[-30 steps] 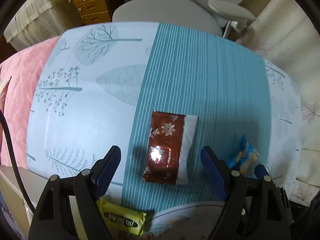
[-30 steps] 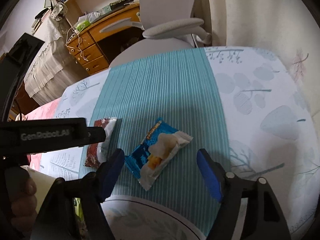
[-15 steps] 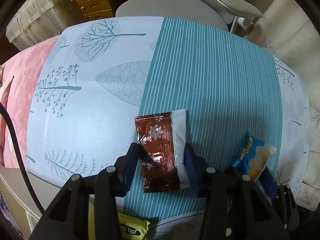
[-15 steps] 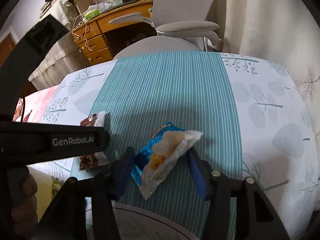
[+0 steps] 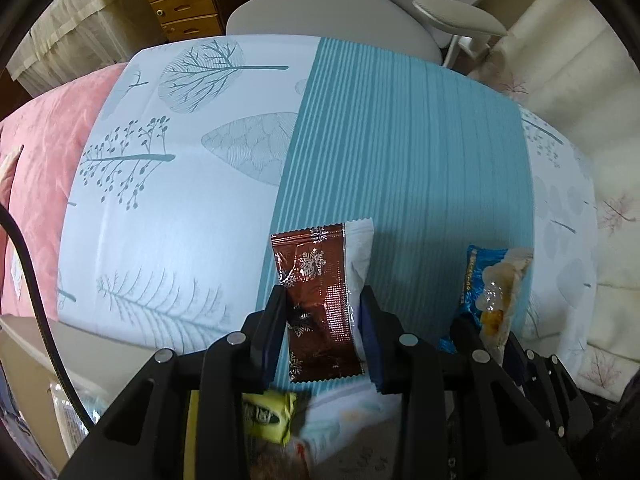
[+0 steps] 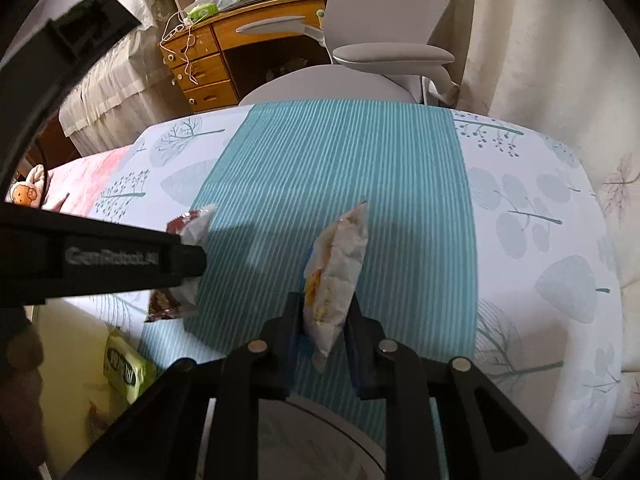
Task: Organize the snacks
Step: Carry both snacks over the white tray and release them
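Note:
My left gripper (image 5: 323, 322) is shut on a brown foil snack packet with snowflakes (image 5: 320, 280) and holds it off the table cloth (image 5: 180, 208). The packet also shows in the right wrist view (image 6: 188, 224), beside the left gripper's black body. My right gripper (image 6: 323, 330) is shut on a blue and white snack bag (image 6: 338, 268), lifted and turned on edge. That bag shows in the left wrist view (image 5: 494, 280). A yellow-green snack packet (image 5: 266, 416) lies below the table's near edge, also in the right wrist view (image 6: 124, 368).
A round white container rim (image 6: 320, 412) lies just below the near table edge. A grey office chair (image 6: 384, 56) and a wooden desk with drawers (image 6: 208, 64) stand beyond the table. A pink cover (image 5: 40, 152) is on the left, a curtain (image 6: 552, 60) on the right.
Both grippers closed on their snacks, the left on the brown packet, the right on the blue bag. Both snacks have been lifted off the cloth, and the blue bag has turned on edge.

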A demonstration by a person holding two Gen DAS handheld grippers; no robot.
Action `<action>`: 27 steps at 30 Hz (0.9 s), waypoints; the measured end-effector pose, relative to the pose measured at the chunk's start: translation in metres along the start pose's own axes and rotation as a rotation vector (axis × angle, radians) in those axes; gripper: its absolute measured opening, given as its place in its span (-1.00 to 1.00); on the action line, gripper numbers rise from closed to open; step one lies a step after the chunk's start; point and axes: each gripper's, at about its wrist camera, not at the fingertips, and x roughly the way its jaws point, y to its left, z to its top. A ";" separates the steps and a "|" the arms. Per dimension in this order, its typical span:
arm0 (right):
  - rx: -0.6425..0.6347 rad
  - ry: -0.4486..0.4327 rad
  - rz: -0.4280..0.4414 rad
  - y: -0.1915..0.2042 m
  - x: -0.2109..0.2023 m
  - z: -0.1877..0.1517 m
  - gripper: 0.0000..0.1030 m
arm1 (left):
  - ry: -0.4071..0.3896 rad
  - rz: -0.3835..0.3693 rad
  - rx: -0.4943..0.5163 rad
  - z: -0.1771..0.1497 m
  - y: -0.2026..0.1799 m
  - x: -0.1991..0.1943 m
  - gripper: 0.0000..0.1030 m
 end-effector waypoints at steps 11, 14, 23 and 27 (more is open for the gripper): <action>-0.048 -0.002 -0.049 0.003 -0.065 -0.022 -0.62 | -0.041 -0.043 0.022 -0.045 0.001 -0.069 -0.35; -0.041 -0.012 -0.043 0.008 -0.090 -0.030 -0.62 | -0.060 -0.052 0.024 -0.064 0.007 -0.093 -0.35; -0.062 -0.066 0.005 0.034 -0.161 -0.048 -0.62 | -0.141 -0.109 0.003 -0.124 0.037 -0.169 -0.35; -0.081 -0.094 0.023 0.049 -0.187 -0.056 -0.62 | -0.182 -0.120 -0.008 -0.150 0.057 -0.197 -0.35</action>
